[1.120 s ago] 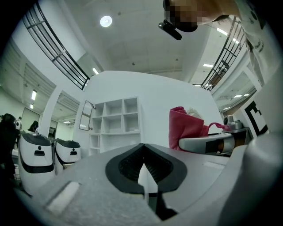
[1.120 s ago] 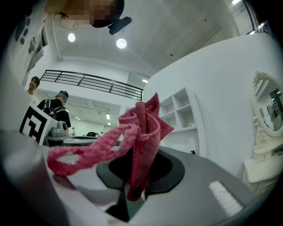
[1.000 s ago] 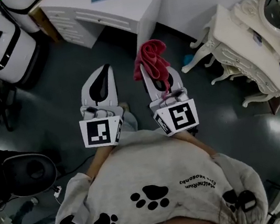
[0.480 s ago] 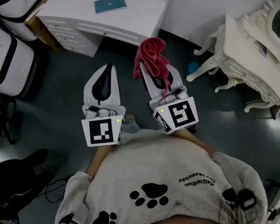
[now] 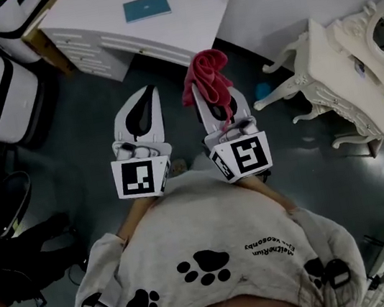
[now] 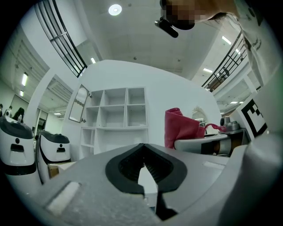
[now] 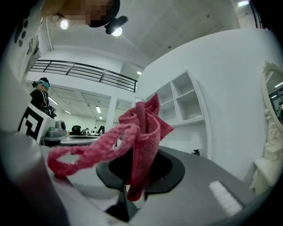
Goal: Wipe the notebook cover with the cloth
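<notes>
The right gripper point(image 5: 213, 98) clenches the cloth point(image 5: 205, 72) in its fingers; the left gripper point(image 5: 144, 95) has its fingers pressed together, empty. The notebook point(image 5: 146, 7) lies on the bench point(image 5: 92, 16), well apart.

notebook point(image 5: 147, 7): lower in head view | desk point(image 5: 189, 7): more of top shown | probably view shift

Wears a grey sweatshirt point(image 5: 213, 233) with black paw prints point(image 5: 210, 268). Carries a white left gripper point(image 5: 146, 91) and right gripper point(image 5: 203, 90), both bearing black-and-white marker cubes point(image 5: 141, 178).

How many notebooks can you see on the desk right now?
1: a teal notebook lying flat on the white desk, toward its middle. More could lie beyond the frame.
</notes>
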### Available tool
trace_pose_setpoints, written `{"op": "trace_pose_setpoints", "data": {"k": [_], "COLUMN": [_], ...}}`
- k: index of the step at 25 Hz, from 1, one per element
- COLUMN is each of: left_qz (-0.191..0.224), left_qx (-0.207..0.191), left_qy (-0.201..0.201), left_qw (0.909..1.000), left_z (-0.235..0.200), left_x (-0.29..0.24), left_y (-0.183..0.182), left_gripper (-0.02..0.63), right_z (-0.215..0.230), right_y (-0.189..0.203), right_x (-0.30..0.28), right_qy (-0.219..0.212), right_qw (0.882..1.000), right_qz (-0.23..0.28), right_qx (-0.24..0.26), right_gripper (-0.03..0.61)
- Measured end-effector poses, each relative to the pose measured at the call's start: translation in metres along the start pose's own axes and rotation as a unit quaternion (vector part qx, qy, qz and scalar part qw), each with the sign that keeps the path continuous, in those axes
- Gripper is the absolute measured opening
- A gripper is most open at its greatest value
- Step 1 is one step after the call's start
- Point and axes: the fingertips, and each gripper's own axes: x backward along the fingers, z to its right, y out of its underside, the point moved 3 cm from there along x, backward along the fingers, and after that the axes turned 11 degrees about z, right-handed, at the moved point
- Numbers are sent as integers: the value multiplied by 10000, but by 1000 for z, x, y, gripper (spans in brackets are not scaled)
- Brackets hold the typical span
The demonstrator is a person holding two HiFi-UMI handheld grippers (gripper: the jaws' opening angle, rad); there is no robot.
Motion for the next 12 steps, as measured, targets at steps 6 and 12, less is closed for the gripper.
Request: {"op": "trace_pose_setpoints", "data": {"k": [6, 12], "left_qz": [-70, -57], "left_qx": [51, 64], "left_qy": [-12, -62], "left_qw": [10000, 9999], "left_z": [-16, -29], "left_x": [-12, -27], "left_y": [9, 19], "left_gripper": [-2, -3], "right_z": [4, 11], "right_y": [3, 12], "right_x": [-22, -45], "right_qy": [11, -83], "right_qw": [10000, 10000], "right_qz": [-15, 41], "right_qx": [-4, -5], "right_gripper": [60, 60]}}
